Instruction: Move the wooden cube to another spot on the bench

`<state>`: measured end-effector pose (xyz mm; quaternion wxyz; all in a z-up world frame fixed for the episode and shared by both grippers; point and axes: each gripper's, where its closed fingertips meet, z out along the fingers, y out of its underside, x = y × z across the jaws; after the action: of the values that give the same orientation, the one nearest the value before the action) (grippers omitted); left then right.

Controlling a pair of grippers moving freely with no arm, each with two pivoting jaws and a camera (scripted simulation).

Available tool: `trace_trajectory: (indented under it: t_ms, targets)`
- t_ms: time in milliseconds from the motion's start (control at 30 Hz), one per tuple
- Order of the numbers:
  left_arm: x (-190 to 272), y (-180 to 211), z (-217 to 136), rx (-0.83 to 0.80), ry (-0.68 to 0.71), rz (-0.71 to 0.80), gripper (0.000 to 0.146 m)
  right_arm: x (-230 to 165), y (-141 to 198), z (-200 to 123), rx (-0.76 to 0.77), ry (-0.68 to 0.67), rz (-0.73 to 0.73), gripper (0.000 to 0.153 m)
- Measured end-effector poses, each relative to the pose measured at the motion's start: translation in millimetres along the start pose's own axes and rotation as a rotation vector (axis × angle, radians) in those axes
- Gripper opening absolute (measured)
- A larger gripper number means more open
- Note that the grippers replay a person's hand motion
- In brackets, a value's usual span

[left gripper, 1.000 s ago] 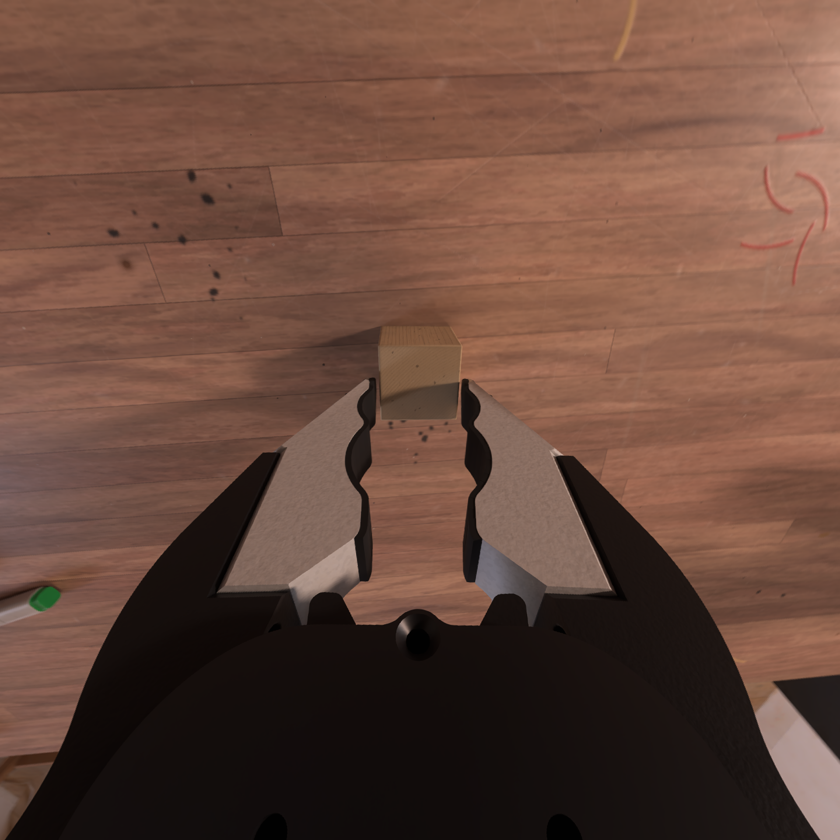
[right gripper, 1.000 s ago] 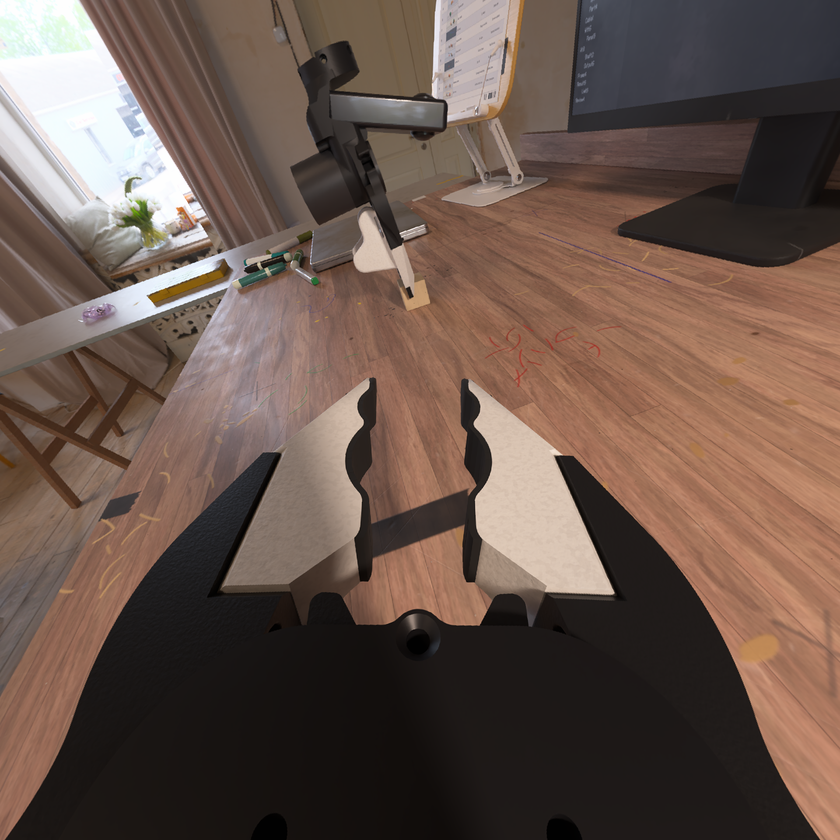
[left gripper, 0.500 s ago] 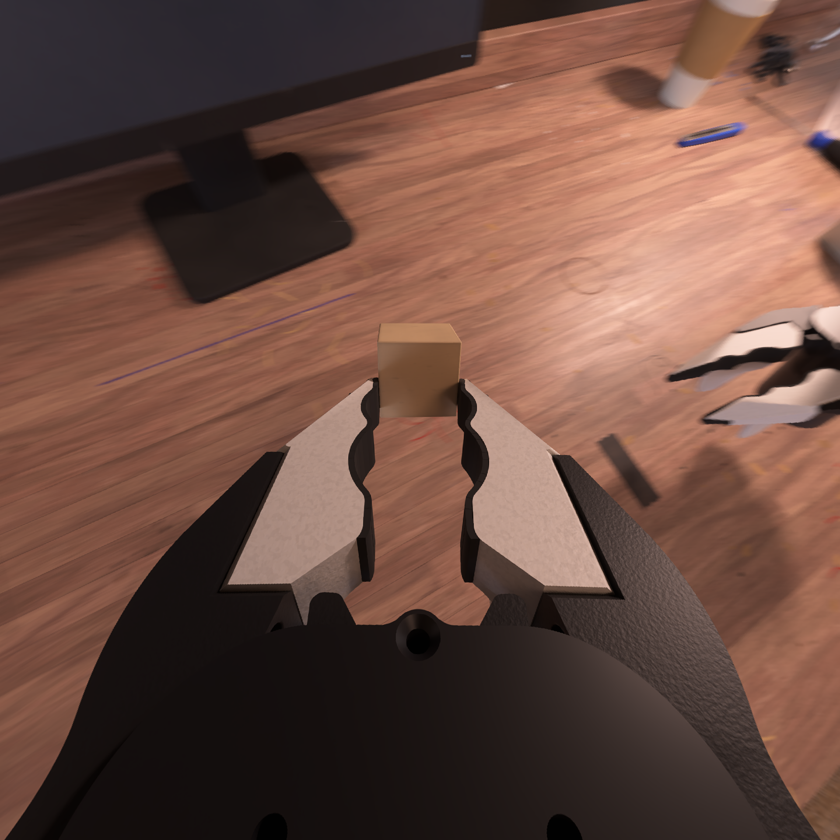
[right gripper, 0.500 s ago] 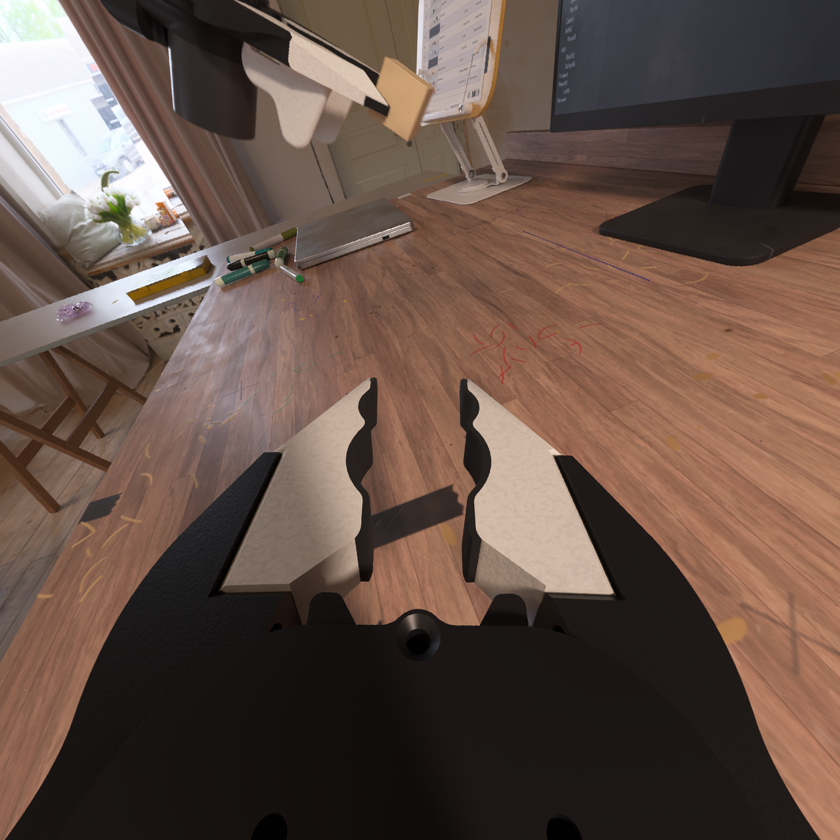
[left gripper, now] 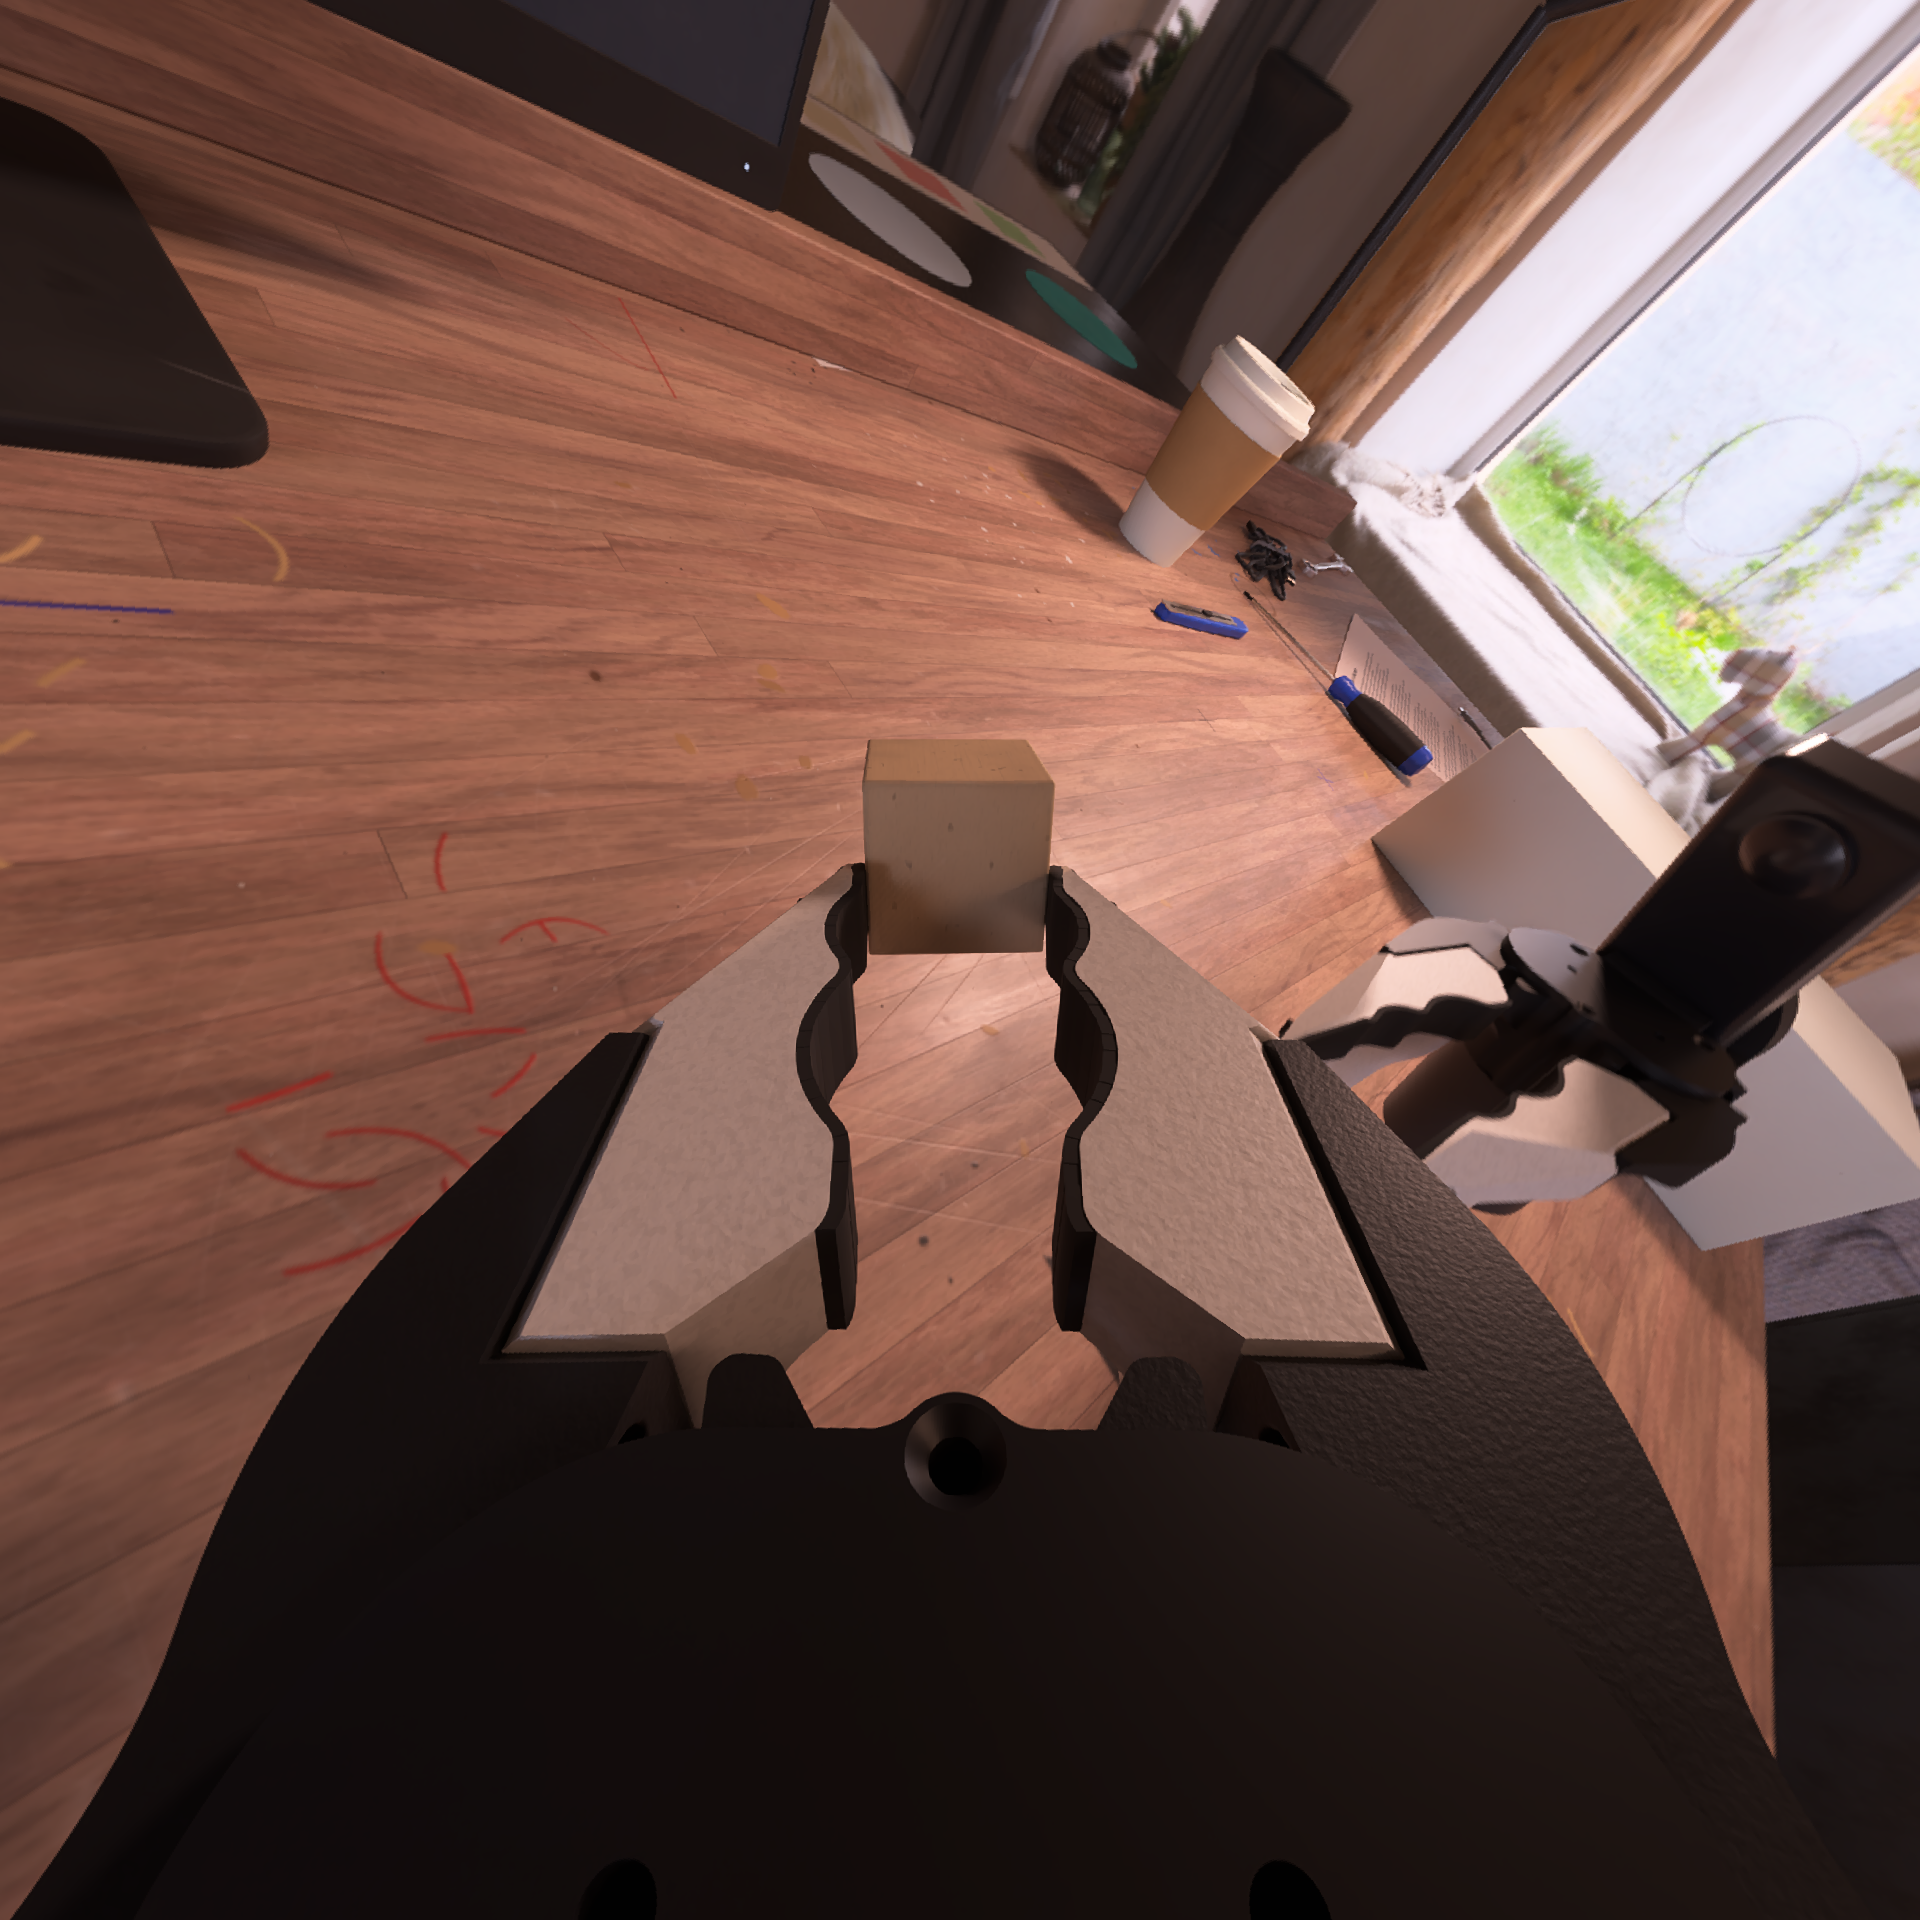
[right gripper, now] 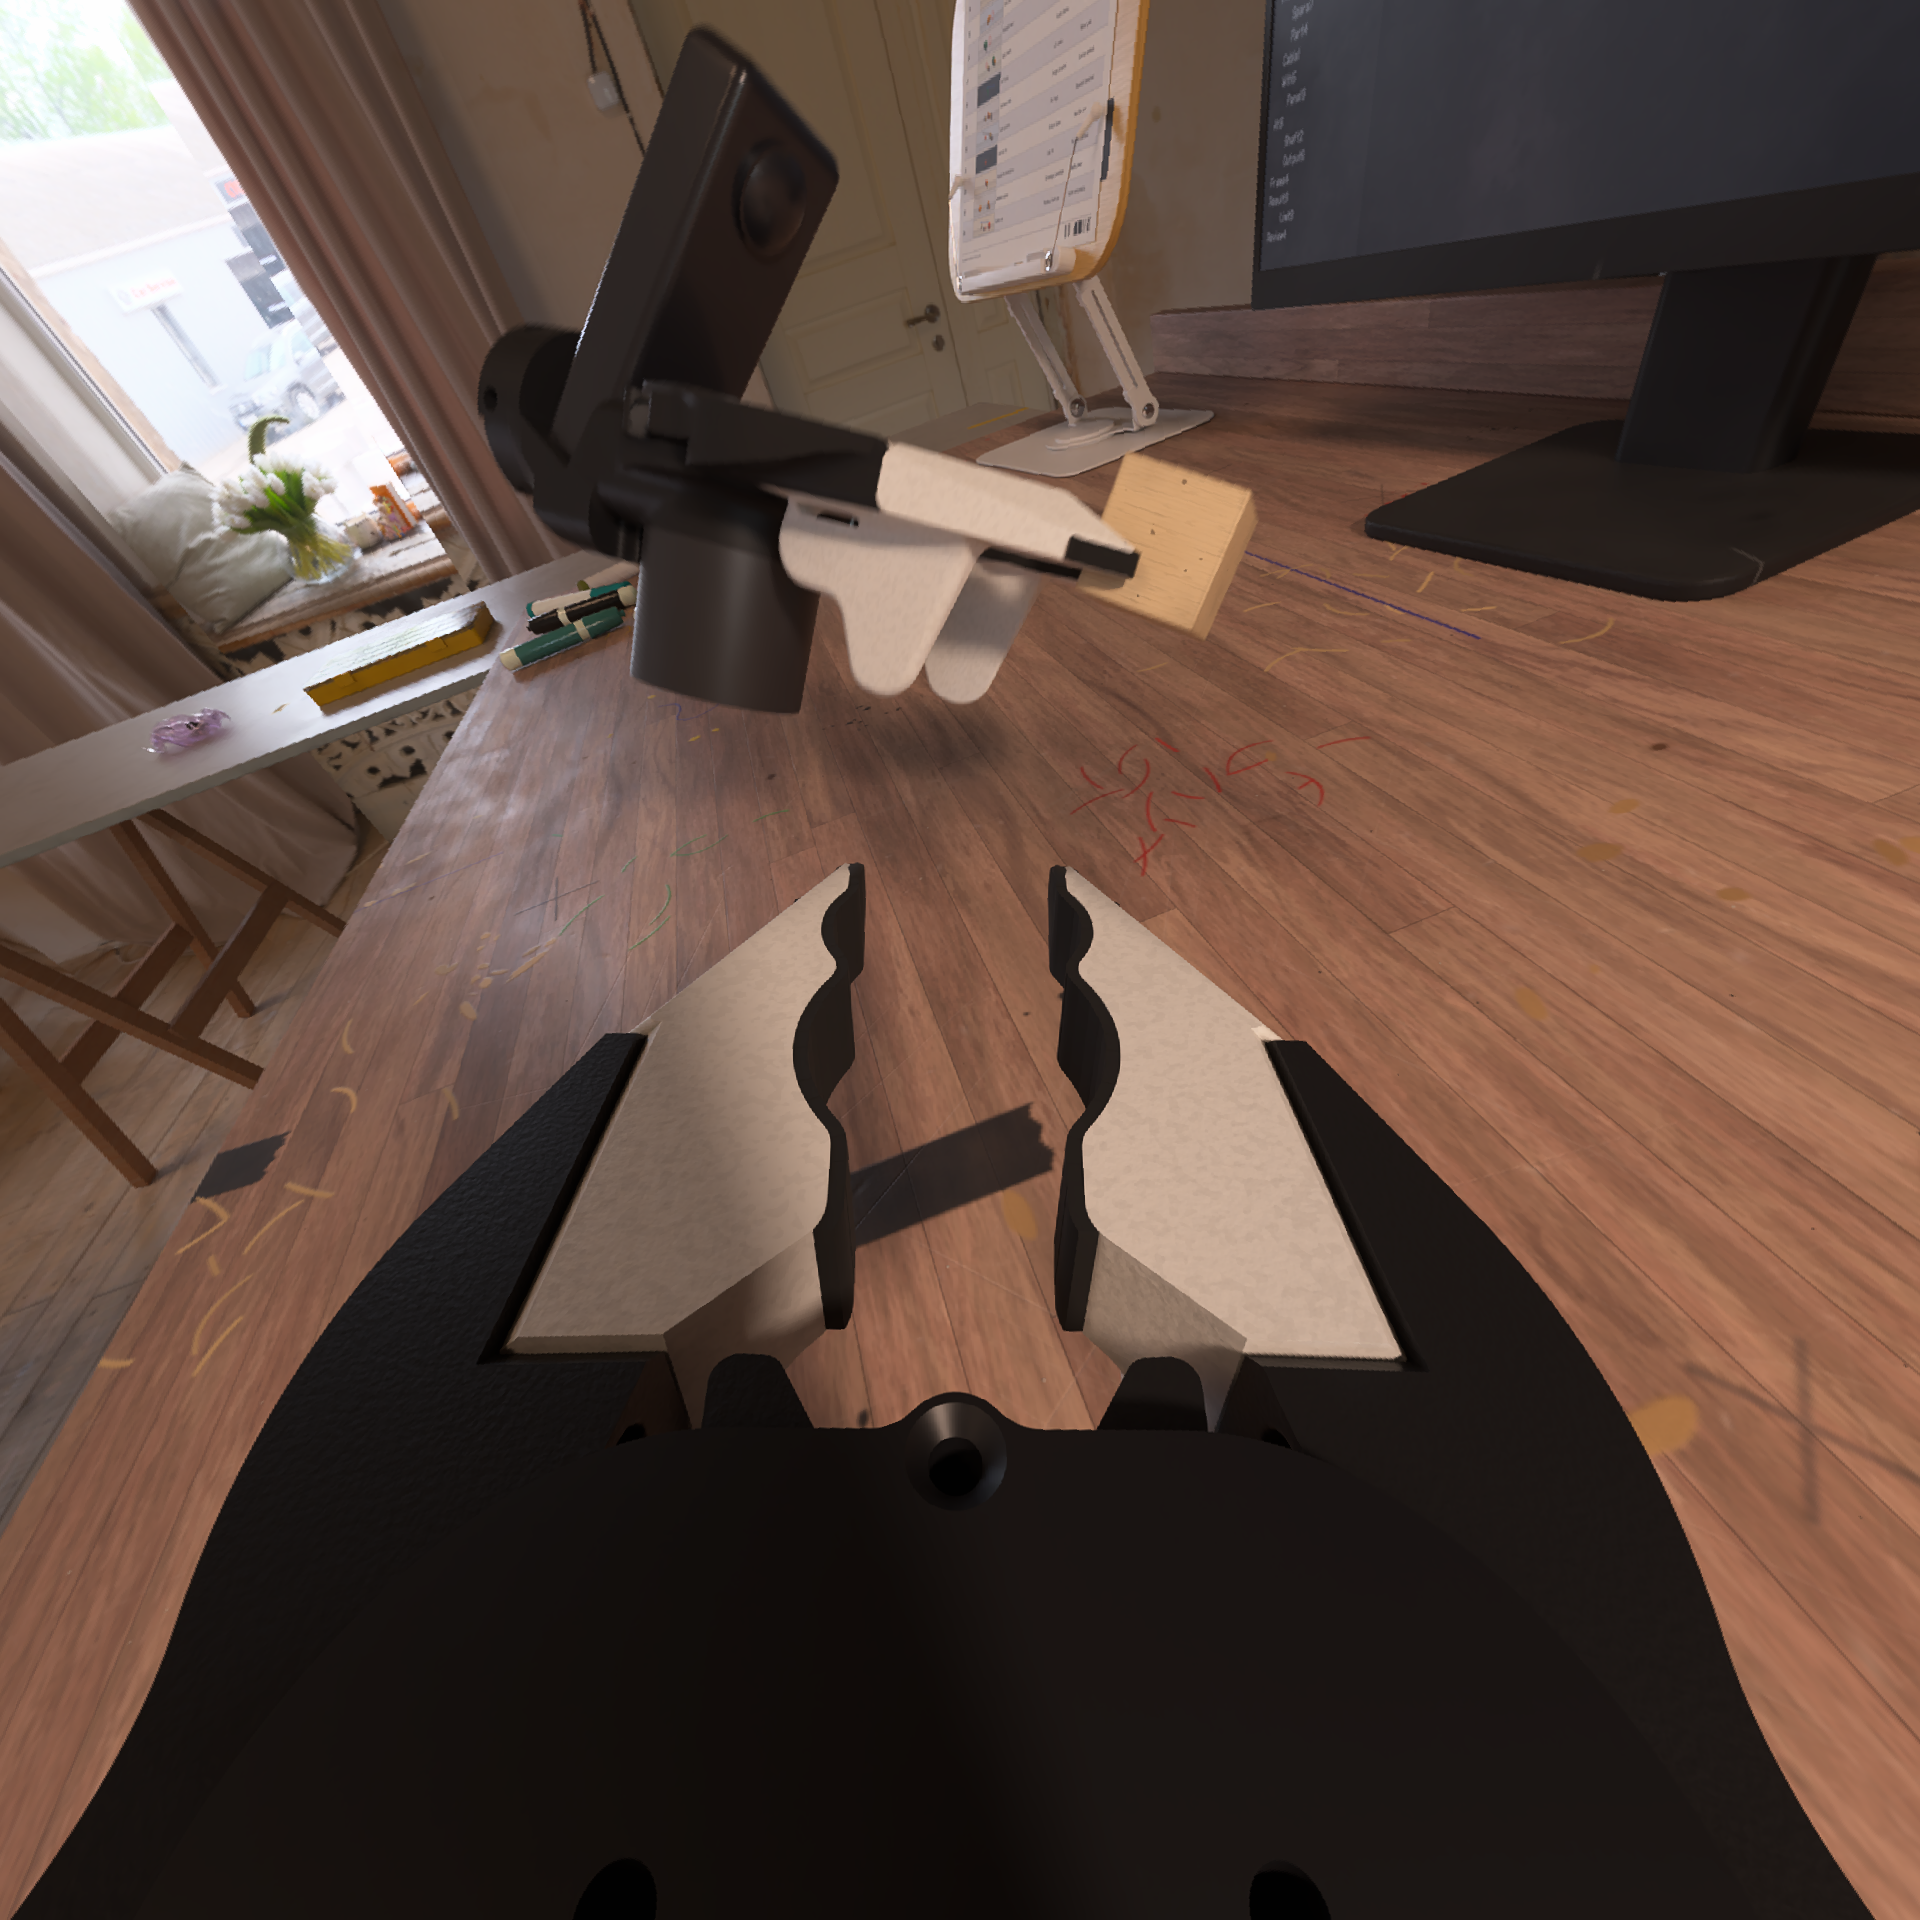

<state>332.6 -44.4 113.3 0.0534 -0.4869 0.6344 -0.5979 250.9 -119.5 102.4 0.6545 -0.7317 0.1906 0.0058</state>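
My left gripper [left gripper: 956, 902] is shut on the pale wooden cube [left gripper: 958, 831], pinched between its fingertips and held in the air above the wooden bench [left gripper: 520, 644]. In the right wrist view the left gripper [right gripper: 1101, 561] hangs level above the bench with the cube [right gripper: 1179, 556] at its tips. My right gripper [right gripper: 956, 914] is open and empty, low over the bench [right gripper: 1455, 1039]. It also shows in the left wrist view [left gripper: 1340, 1039] at the right.
A monitor base [left gripper: 94, 312] lies far left. A paper coffee cup [left gripper: 1216, 447], a blue tool [left gripper: 1200, 620], a screwdriver [left gripper: 1377, 722] and a white box [left gripper: 1538, 831] stand at the right. Markers [right gripper: 571, 623] and a tablet stand [right gripper: 1091, 416] lie beyond.
My left gripper has lifted the cube off the bench and swung it round toward the right gripper, then lowered it somewhat. The right gripper has barely moved.
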Motion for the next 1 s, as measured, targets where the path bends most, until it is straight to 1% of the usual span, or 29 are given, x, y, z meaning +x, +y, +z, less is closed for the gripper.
trace_trajectory:
  t_ms: [67, 200, 300, 433, 500, 567, 633, 733, 800, 867, 967, 1000]
  targets:
    - [-2, 8, -4, 0.007, 0.000, 0.021, 0.034, 0, 0, 0, 0.003, -0.003, 0.004, 0.035]
    - [-6, 23, -12, -0.034, -0.031, 0.052, 0.034, 0, 0, 0, -0.002, -0.005, 0.005, 0.035]
    - [-19, 33, -16, -0.089, -0.119, 0.067, 0.034, -1, 1, 1, -0.004, -0.003, 0.001, 0.035]
    - [-64, 47, -26, -0.280, -0.412, 0.079, 0.034, -1, 2, 2, -0.012, -0.004, -0.001, 0.035]
    - [-76, 54, -32, -0.408, -0.509, 0.105, 0.034, -2, 2, 2, -0.017, -0.001, -0.010, 0.035]
    - [-81, 63, -37, -0.564, -0.571, 0.139, 0.034, -2, 3, 2, -0.019, 0.003, -0.016, 0.035]
    - [-83, 70, -39, -0.722, -0.601, 0.177, 0.034, -2, 3, 2, -0.018, -0.001, -0.011, 0.035]
    - [-81, 70, -32, -0.825, -0.586, 0.221, 0.034, -3, 3, 2, -0.019, -0.006, -0.010, 0.035]
    - [-81, 73, -32, -0.926, -0.567, 0.236, 0.034, -3, 3, 2, -0.021, -0.001, -0.018, 0.035]
    - [-84, 75, -30, -0.971, -0.570, 0.250, 0.035, -1, 3, 1, -0.022, 0.002, -0.018, 0.035]
    - [-85, 75, -34, -0.994, -0.561, 0.246, 0.067, 2, 3, 0, -0.019, 0.006, -0.007, 0.035]
    - [-84, 73, -39, -0.990, -0.563, 0.243, 0.072, 3, 3, -1, -0.020, 0.008, -0.003, 0.035]
